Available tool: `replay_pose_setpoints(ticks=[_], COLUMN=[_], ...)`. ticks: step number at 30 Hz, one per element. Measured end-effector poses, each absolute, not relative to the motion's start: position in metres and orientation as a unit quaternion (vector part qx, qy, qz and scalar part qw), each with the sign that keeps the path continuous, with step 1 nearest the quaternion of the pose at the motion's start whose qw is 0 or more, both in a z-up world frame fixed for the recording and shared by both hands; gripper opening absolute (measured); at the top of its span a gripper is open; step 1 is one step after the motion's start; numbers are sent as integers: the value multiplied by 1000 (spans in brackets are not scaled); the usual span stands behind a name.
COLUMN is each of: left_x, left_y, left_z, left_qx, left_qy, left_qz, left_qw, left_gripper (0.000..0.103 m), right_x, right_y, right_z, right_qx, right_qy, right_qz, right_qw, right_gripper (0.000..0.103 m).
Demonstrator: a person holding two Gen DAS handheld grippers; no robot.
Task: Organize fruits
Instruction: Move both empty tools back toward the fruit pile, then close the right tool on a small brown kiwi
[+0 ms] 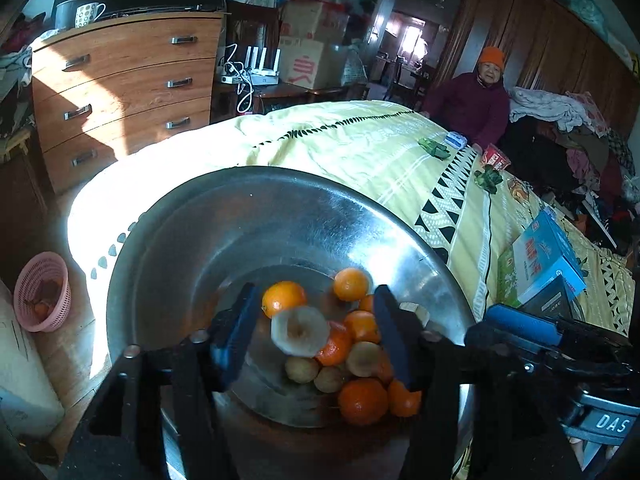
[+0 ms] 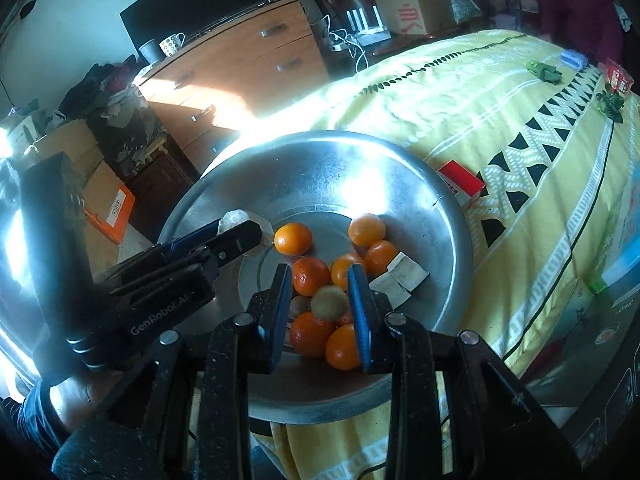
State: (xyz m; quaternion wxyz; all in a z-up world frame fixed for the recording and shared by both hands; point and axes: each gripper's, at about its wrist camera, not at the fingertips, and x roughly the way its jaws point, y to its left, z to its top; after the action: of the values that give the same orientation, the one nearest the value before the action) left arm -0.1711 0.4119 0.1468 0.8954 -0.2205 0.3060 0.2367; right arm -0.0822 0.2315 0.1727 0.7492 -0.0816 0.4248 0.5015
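A wide steel basin (image 1: 280,172) (image 2: 320,134) sits on the near end of the bed and holds several oranges (image 1: 283,298) (image 2: 293,239), small brown fruits (image 1: 302,369) and pale cut chunks (image 2: 404,276). My left gripper (image 1: 316,326) (image 2: 248,236) hangs open over the pile. A blurred pale peeled fruit (image 1: 300,332) (image 2: 234,218) is loose between its fingers, touching neither. My right gripper (image 2: 320,304) (image 1: 492,320) is open just above the fruit, with a blurred brownish-green round fruit (image 2: 330,302) in the gap, unpressed.
The bed carries a yellow patterned cover (image 1: 360,148), a blue box (image 1: 544,256), a red box (image 2: 460,182) and small green toys (image 1: 434,148). A pink basket (image 1: 40,292) stands on the floor at the left, before a wooden dresser (image 1: 120,92). A person (image 1: 472,108) sits at the far end.
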Motion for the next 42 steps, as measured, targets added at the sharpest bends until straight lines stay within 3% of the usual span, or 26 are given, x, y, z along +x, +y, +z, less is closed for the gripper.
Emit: replay_pose_setpoints(ticks=[2, 7, 13, 19, 24, 28, 30, 42], left_x=[-174, -176, -173, -152, -130, -110, -98, -22], left_y=[411, 402, 355, 250, 135, 68, 46, 15], left_z=[152, 168, 208, 256, 261, 232, 211, 126], left_qx=[-217, -215, -188, -149, -84, -50, -36, -45], left_qy=[291, 274, 233, 189, 198, 251, 282, 375], left_qz=[250, 253, 217, 92, -53, -135, -155, -151], left_qw=[898, 902, 929, 966, 975, 957, 946, 913], left_gripper=[81, 82, 82, 84, 88, 88, 88, 88], right_x=[-83, -102, -133, -134, -122, -91, -63, 19], right_y=[222, 175, 70, -63, -150, -198, -213, -242], right_z=[181, 211, 211, 162, 137, 130, 122, 58], right_qx=[-74, -61, -40, -1, 46, 77, 77, 26], right_qy=[412, 364, 340, 404, 429, 423, 425, 454], right_qz=[496, 496, 447, 316, 228, 181, 163, 167], right_qw=[761, 786, 827, 858, 873, 884, 887, 875], right_gripper=[62, 62, 71, 71, 71, 70, 64, 45])
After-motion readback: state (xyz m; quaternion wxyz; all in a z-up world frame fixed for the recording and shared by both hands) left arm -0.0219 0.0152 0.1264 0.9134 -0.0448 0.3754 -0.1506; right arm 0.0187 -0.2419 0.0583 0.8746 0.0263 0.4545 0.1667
